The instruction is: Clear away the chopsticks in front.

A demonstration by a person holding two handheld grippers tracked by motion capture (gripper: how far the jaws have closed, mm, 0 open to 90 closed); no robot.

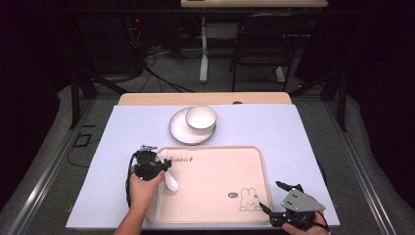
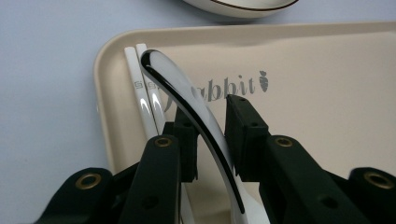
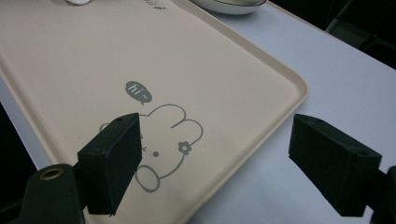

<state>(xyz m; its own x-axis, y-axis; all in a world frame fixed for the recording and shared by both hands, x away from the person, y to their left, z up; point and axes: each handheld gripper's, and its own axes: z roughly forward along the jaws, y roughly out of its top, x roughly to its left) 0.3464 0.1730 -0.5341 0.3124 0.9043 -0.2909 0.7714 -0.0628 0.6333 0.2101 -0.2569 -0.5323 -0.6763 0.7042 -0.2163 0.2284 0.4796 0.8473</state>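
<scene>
Left gripper (image 2: 212,135) jaws are parting around white ceramic spoon (image 2: 187,100), handle running toward twelve o'clock on beige tray (image 2: 327,60); right gripper (image 3: 215,172) gaping empty.

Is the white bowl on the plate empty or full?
Empty: the high view shows the bowl upright on the plate, its white inside bare.

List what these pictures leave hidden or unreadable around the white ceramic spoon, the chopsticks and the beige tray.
- White ceramic spoon: in the left gripper view, its bowl is cut off by the bottom edge, behind the left gripper.
- White chopsticks: near ends hidden by the left jaw; in the high view too small to separate.
- Beige plastic tray: printed word's start covered by the spoon in the left gripper view.
- Right gripper: body cut off by the high view's bottom edge.
</scene>
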